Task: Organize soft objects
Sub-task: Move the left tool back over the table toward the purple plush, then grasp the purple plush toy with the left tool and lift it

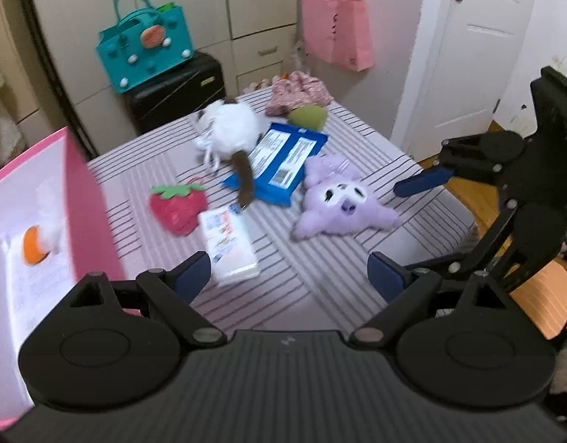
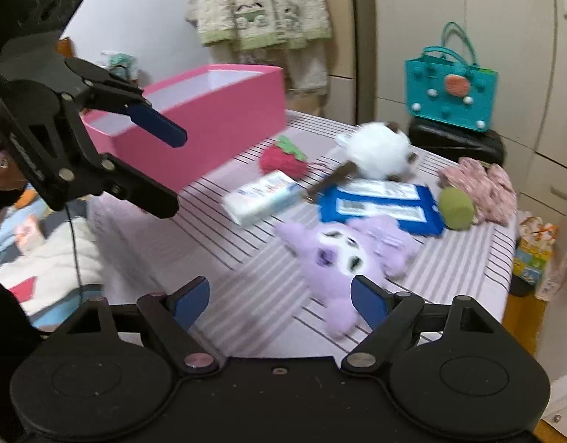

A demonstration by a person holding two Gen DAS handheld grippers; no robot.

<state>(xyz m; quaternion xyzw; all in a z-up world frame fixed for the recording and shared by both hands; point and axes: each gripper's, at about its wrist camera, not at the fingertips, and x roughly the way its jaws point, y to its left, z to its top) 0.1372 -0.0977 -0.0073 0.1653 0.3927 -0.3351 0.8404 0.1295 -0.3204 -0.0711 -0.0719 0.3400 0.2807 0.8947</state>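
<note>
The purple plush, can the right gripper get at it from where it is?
Probably yes: the purple plush lies uncovered on the table just ahead of the open right gripper, with nothing between them.

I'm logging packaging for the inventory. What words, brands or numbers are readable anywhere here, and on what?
No text can be read in either view.
Blue packet: white label panels and a barcode, print too blurred.
White tissue pack: coloured print, unreadable.
Pink hanging bag: dark marks, too small.
Black case under the teal bag: a small badge, illegible.
Pink box: no lettering shows.
</note>
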